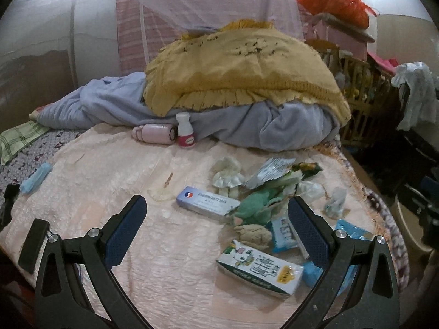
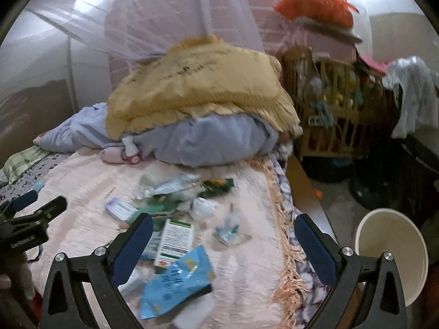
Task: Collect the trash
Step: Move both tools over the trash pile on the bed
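Peach bedspread [image 1: 109, 170] covers a bed strewn with trash, with a yellow blanket [image 1: 241, 68] heaped over grey bedding at 12 o'clock. Left gripper [image 1: 216, 216] hovers above the spread, jaws wide apart and holding nothing. Between its fingers lie a medicine box [image 1: 207, 201], a crumpled green wrapper [image 1: 256, 205] and a white-and-green carton [image 1: 259, 270], the carton nearest at 5 o'clock. A white bottle [image 1: 186, 133] stands beside a pink flask [image 1: 155, 133] lying on its side at 12 o'clock. Right gripper [image 2: 223, 242] is likewise spread, empty, over a blue snack bag [image 2: 175, 279] and a second carton [image 2: 175, 241]. A cream bin [image 2: 392, 255] sits on the floor at 3 o'clock, beside the bed's fringed edge.
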The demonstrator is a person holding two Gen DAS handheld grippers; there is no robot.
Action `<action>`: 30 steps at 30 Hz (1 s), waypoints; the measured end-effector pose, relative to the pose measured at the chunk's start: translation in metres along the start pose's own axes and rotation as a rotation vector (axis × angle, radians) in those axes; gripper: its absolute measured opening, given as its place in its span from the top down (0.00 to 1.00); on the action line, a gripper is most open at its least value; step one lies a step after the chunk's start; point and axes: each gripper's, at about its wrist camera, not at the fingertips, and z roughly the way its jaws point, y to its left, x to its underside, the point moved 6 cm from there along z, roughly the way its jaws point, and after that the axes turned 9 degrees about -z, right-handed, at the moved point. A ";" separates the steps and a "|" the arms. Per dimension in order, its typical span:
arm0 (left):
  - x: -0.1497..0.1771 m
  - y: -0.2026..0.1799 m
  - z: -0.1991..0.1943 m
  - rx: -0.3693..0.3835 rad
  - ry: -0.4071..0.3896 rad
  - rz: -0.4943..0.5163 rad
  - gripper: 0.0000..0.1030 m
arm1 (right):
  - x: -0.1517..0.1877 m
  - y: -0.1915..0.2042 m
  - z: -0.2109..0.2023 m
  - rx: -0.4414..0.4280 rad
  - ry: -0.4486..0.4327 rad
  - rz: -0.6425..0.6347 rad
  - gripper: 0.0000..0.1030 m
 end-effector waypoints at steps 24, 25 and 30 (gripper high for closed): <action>-0.009 -0.004 -0.013 0.032 -0.018 -0.038 0.00 | -0.017 0.025 -0.022 -0.006 -0.063 -0.024 0.01; -0.010 -0.004 -0.013 0.032 -0.019 -0.038 0.00 | -0.015 0.023 -0.020 -0.006 -0.059 -0.023 0.01; -0.010 -0.006 -0.012 0.034 -0.021 -0.041 0.00 | -0.016 0.023 -0.020 -0.006 -0.057 -0.023 0.01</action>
